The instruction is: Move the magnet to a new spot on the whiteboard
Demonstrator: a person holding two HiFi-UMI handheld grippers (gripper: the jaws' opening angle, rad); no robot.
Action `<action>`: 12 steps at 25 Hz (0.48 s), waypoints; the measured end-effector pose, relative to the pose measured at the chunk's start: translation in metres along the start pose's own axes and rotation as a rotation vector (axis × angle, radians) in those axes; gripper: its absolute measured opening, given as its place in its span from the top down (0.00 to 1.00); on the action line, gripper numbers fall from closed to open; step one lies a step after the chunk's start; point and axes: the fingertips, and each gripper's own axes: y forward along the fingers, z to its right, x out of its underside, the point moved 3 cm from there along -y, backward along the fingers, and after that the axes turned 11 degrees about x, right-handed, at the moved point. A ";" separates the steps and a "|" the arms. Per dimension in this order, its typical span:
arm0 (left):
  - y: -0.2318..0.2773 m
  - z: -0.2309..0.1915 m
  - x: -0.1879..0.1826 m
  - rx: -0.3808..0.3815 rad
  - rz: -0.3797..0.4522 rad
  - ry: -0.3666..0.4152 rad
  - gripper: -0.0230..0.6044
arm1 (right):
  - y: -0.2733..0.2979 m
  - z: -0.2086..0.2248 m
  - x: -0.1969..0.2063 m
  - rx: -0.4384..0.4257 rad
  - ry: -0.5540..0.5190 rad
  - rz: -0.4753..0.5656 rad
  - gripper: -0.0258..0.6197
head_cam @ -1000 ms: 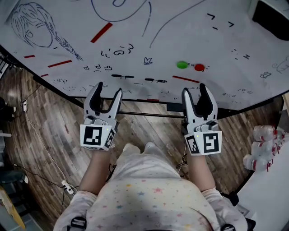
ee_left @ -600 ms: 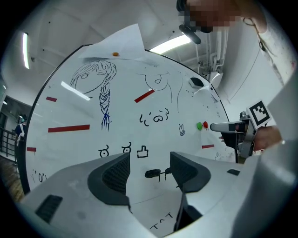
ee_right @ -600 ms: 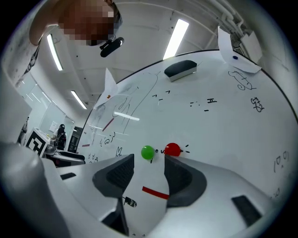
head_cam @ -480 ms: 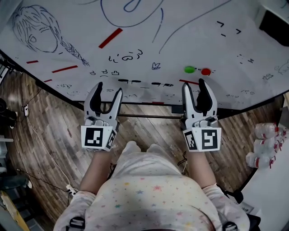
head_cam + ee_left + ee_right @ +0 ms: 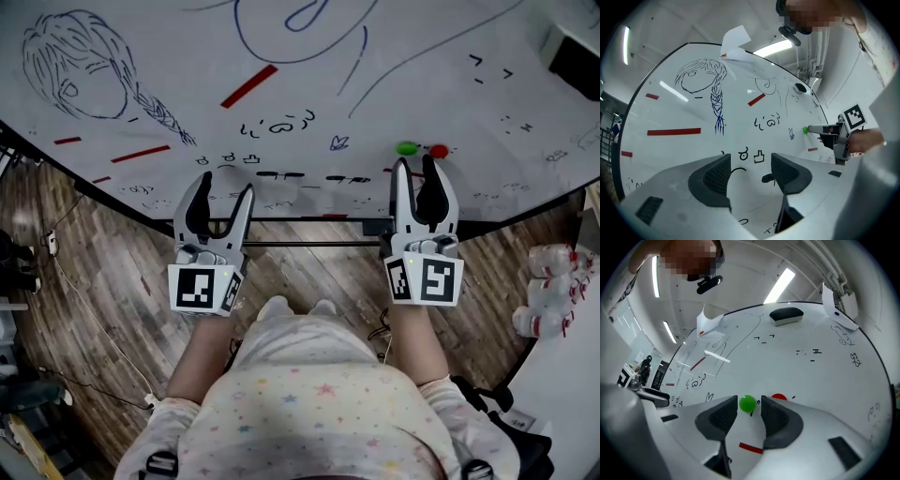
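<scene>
On my left, the left gripper (image 5: 220,185) hangs low by the bottom edge of the whiteboard (image 5: 394,56). Its jaws are spread and nothing sits between them; its own view shows only marker doodles through the gap. It is well away from the magnets, so I judge it has no part in the coming move. Further right, the right gripper (image 5: 415,166) is raised to the board with its jaws also parted and pinching nothing. The green magnet (image 5: 406,148) sticks to the board just past its tips. In the right gripper view it lines up almost exactly with the gap, a shade toward the left jaw. That is the relation that matters: the magnet lies straight ahead along the jaws, so I reckon a short push forward and then a squeeze would take it. Just beside it to the right sits a red magnet (image 5: 438,150), beyond the right jaw (close enough that I would watch that jaw does not nudge it).
</scene>
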 end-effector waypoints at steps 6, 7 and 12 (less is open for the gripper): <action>-0.002 -0.002 0.000 -0.003 0.009 -0.001 0.57 | 0.006 -0.005 -0.004 0.014 -0.081 0.022 0.74; -0.003 -0.003 0.000 -0.005 0.011 -0.001 0.57 | 0.006 -0.006 -0.003 0.016 -0.088 0.018 0.74; -0.009 -0.007 0.000 -0.023 0.016 -0.007 0.57 | 0.011 -0.011 0.001 0.023 -0.117 -0.001 0.74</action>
